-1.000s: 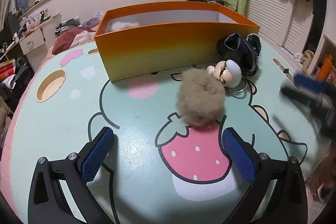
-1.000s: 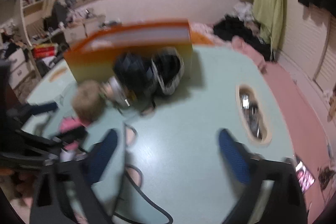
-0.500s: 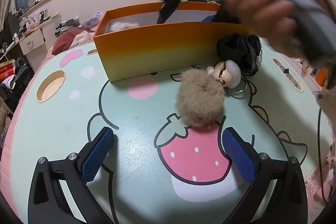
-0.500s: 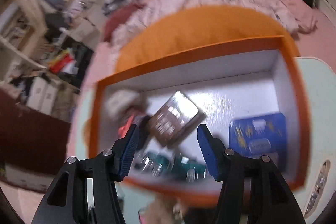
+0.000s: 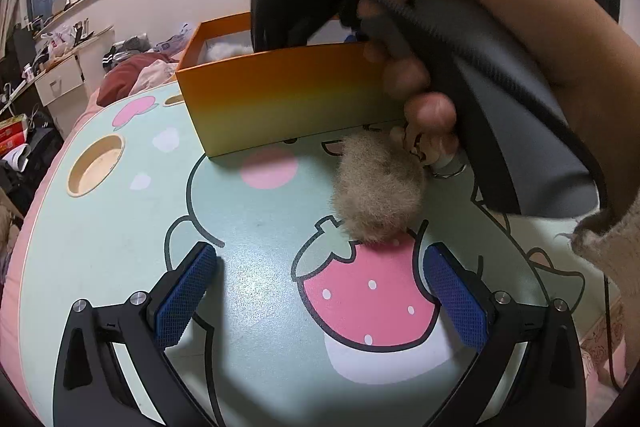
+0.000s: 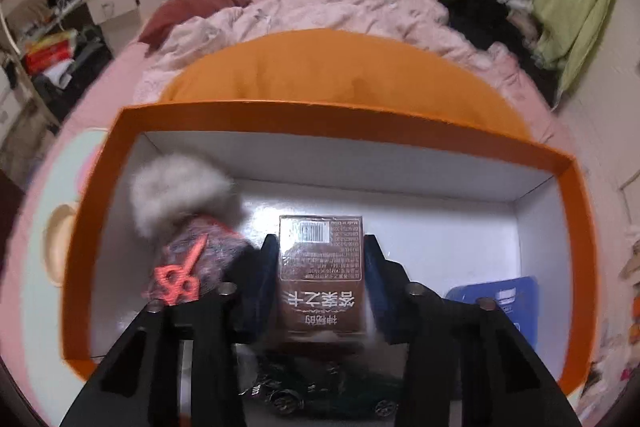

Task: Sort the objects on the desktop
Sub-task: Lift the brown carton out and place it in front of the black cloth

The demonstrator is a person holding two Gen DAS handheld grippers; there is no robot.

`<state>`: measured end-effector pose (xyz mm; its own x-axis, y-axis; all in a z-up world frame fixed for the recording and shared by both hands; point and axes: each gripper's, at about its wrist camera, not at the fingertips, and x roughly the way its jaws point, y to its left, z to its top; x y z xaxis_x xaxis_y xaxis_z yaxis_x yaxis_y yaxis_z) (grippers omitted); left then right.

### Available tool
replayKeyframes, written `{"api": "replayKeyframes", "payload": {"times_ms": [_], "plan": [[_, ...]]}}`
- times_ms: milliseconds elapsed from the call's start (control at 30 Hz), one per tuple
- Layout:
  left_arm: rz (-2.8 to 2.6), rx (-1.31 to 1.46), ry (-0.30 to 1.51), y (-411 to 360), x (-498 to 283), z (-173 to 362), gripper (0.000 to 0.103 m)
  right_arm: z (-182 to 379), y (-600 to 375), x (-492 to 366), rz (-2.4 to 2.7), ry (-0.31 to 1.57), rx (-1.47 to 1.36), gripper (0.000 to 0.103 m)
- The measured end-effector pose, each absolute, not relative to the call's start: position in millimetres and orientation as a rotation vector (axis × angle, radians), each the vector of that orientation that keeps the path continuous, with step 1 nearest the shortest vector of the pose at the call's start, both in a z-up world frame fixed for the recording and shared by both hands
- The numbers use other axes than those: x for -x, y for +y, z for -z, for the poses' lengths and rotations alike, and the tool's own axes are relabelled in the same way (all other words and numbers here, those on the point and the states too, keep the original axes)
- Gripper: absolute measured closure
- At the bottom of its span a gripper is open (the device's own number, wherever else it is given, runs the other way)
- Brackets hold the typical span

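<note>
My right gripper (image 6: 320, 267) reaches down into the orange box (image 6: 336, 123) and is shut on a brown card box (image 6: 322, 271) with a barcode. Beside it in the box lie a fluffy white pompom toy (image 6: 180, 199) with red scissors (image 6: 180, 275), a blue tin (image 6: 500, 299) and a dark toy car (image 6: 320, 391). My left gripper (image 5: 320, 291) is open and empty, low over the table. A tan fur pompom (image 5: 380, 187) lies just ahead of it, with a small figure keyring (image 5: 420, 143) behind. The orange box (image 5: 280, 95) stands behind them.
The hand holding the right gripper (image 5: 480, 47) fills the upper right of the left wrist view and hides the box's right end. The mint table (image 5: 120, 227) has a round cup hole (image 5: 96, 167) at its left. A bed with bedding (image 6: 320, 11) lies beyond the box.
The right gripper swung up over the orange box, dropped into it and closed on the brown card box. The left gripper has not moved.
</note>
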<state>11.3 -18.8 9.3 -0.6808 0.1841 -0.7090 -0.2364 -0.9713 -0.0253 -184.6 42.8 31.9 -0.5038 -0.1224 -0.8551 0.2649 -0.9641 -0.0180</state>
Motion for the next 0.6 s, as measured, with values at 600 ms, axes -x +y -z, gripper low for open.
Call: {"api": "replayKeyframes", "payload": {"times_ms": [600], "plan": [[-2.684,1.12,0.102,-18,-12,-9,0.0,-52,163,15,2.627,0.183,-1.129,0.064]]}}
